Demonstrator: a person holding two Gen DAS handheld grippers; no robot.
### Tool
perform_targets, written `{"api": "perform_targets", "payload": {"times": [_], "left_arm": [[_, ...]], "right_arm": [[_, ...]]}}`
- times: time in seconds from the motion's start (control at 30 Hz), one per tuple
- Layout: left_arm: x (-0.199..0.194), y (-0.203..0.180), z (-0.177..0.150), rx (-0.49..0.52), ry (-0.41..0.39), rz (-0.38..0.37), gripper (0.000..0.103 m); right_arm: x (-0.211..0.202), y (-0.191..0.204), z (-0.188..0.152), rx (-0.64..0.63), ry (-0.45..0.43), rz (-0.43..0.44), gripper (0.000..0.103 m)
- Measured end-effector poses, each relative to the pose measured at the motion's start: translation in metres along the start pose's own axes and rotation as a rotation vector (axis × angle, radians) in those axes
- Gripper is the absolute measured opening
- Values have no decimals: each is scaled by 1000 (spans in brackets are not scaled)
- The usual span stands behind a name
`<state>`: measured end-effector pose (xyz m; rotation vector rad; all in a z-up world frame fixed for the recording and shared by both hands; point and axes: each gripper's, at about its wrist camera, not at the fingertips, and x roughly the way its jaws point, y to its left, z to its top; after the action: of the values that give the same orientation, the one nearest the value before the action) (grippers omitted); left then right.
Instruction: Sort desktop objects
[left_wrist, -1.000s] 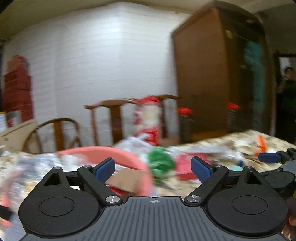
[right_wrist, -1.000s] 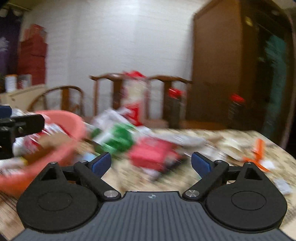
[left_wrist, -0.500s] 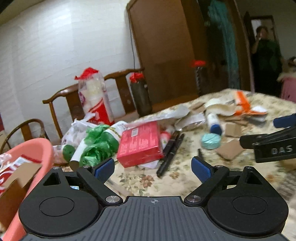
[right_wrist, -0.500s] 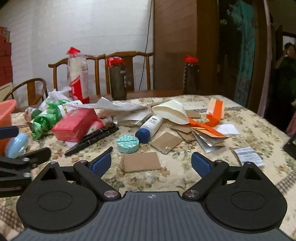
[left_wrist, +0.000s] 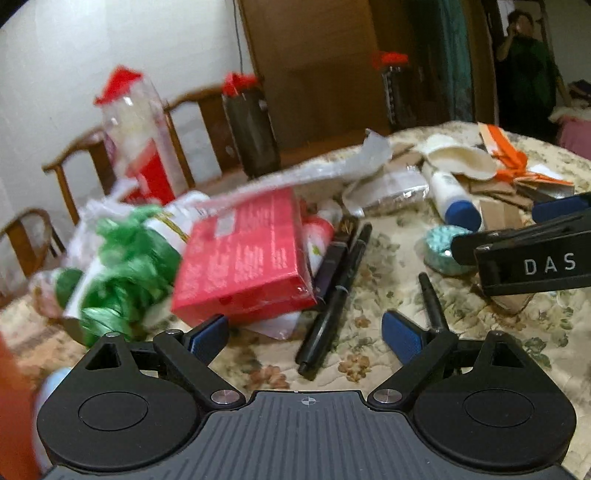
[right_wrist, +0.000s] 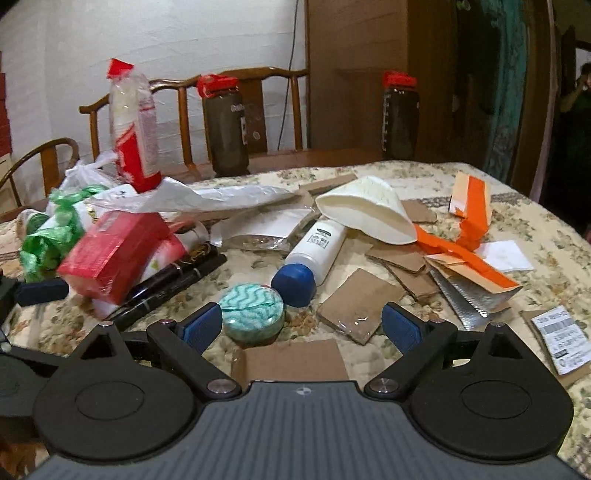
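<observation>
Desktop objects lie scattered over the floral-patterned tablecloth (right_wrist: 546, 243): a red rectangular box (right_wrist: 110, 254) leans on black pens (right_wrist: 173, 284), next to a crumpled green plastic bag (right_wrist: 48, 240). A round teal-and-white patterned tin (right_wrist: 252, 311) sits just beside the blue cap of a white plastic bottle (right_wrist: 317, 247) lying on its side. Brown cardboard pieces (right_wrist: 360, 304) are strewn near a cream cone-shaped paper piece (right_wrist: 369, 214) and orange paper strips (right_wrist: 469, 221). Right gripper (right_wrist: 302, 326) hovers low with fingers spread, nothing between them; the tin is just ahead of its left finger. Left gripper (left_wrist: 304, 336) is also spread wide and empty, above a black pen (left_wrist: 332, 295), close to the red box (left_wrist: 243, 258) (left view blurry at the edge). Two dark jars with red lids (right_wrist: 225, 125) stand behind, by wooden chairs (right_wrist: 177, 96).
</observation>
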<state>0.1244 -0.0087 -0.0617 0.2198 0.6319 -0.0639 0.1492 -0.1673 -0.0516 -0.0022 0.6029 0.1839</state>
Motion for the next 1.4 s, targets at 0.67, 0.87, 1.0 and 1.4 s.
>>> {"api": "perform_targets", "payload": {"times": [0.67,0.87,1.0,1.4], "left_arm": [[2,1,3,1,-13,-103,51],[-12,-2,-5,16,-11,-177,13],[-22,1,-13,-13,-13,-196,13],[-61,-12,-32,32,3,-244,9]], "right_arm": [[20,12,0,-54,36,-84,70],[6,9,-6,-57,46,-48,49],[-3,-2,-12,-3,47,-5,49],[-47,-23,-30,67,8,68,48]]}}
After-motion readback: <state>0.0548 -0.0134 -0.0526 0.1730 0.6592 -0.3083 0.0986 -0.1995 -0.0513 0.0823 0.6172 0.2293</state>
